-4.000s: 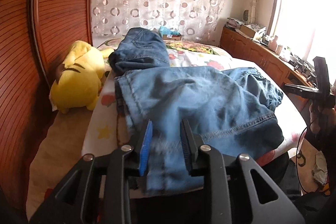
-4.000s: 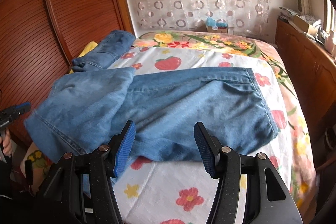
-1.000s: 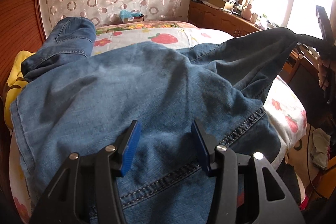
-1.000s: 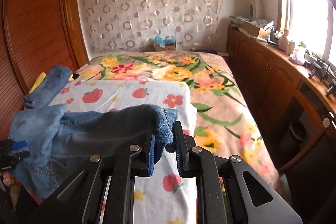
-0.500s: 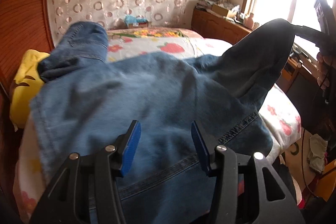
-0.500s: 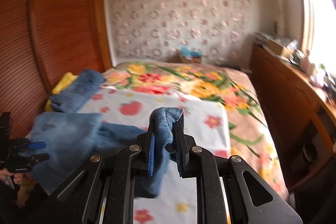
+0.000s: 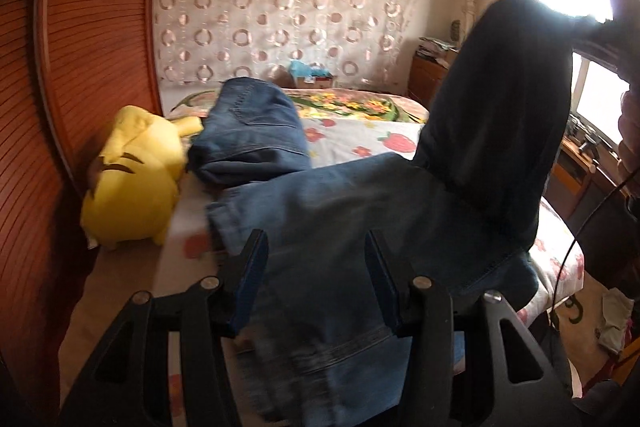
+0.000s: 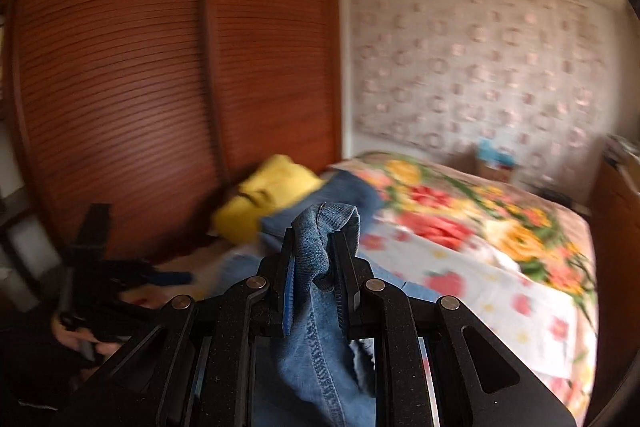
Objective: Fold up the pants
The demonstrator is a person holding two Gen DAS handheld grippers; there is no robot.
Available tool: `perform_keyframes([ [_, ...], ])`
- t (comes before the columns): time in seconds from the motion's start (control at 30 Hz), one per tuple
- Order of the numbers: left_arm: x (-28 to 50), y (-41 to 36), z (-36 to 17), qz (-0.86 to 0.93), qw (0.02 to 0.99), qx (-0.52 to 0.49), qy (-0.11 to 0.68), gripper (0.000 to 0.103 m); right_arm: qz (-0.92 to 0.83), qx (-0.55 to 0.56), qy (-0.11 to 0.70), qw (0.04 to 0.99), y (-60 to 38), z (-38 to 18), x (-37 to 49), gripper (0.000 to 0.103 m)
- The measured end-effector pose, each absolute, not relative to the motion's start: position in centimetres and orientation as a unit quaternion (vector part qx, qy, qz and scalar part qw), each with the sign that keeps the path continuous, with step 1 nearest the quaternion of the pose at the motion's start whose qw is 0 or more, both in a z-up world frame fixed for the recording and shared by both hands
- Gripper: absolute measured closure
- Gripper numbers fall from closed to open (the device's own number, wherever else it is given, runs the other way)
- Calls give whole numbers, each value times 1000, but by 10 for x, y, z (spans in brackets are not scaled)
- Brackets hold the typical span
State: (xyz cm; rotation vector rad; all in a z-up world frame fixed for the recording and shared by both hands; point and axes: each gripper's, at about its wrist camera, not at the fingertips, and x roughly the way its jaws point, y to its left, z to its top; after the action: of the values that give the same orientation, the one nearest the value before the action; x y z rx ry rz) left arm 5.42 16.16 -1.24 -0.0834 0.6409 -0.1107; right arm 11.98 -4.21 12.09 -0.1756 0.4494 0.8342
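Observation:
The blue jeans (image 7: 344,227) lie across the near end of the flowered bed (image 7: 360,143), one leg trailing off the front edge. My left gripper (image 7: 316,267) hovers open over that leg; both blue pads are bare and the denim shows beneath the gap. One end of the jeans rises steeply to the upper right, where my right gripper (image 7: 588,27) is a dark shape against the window. In the right wrist view my right gripper (image 8: 316,255) is shut on a bunched denim edge (image 8: 324,223). A hand holds the left gripper (image 8: 176,279) at the far left, blurred.
A second, folded pair of jeans (image 7: 248,131) and a yellow plush toy (image 7: 132,187) sit at the bed's left side by the slatted wooden wardrobe (image 7: 80,67). Low wooden cabinets (image 7: 580,171) run under the window on the right. Clothes lie on the floor (image 7: 616,319).
My right gripper has carried its denim end higher and swung left toward the wardrobe. My left gripper has drawn back and up, still open, so the plush toy and bed edge show again.

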Motion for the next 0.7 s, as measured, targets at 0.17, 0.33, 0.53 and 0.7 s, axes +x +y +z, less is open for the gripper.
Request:
perform_keyframes([
  [0.17, 48, 182, -15, -39, 947, -53, 313, 54, 442, -94, 257, 854, 14, 101, 116, 65],
  [0.33, 48, 187, -20, -36, 946, -56, 316, 54, 434, -97, 275, 852, 15, 83, 123, 42],
  [0.53, 54, 175, -27, -50, 943, -58, 324, 54, 385, -111, 300, 865, -12, 54, 145, 42],
  [0.7, 55, 154, -37, -72, 938, -50, 335, 54, 359, -106, 341, 862, -32, 15, 159, 42],
])
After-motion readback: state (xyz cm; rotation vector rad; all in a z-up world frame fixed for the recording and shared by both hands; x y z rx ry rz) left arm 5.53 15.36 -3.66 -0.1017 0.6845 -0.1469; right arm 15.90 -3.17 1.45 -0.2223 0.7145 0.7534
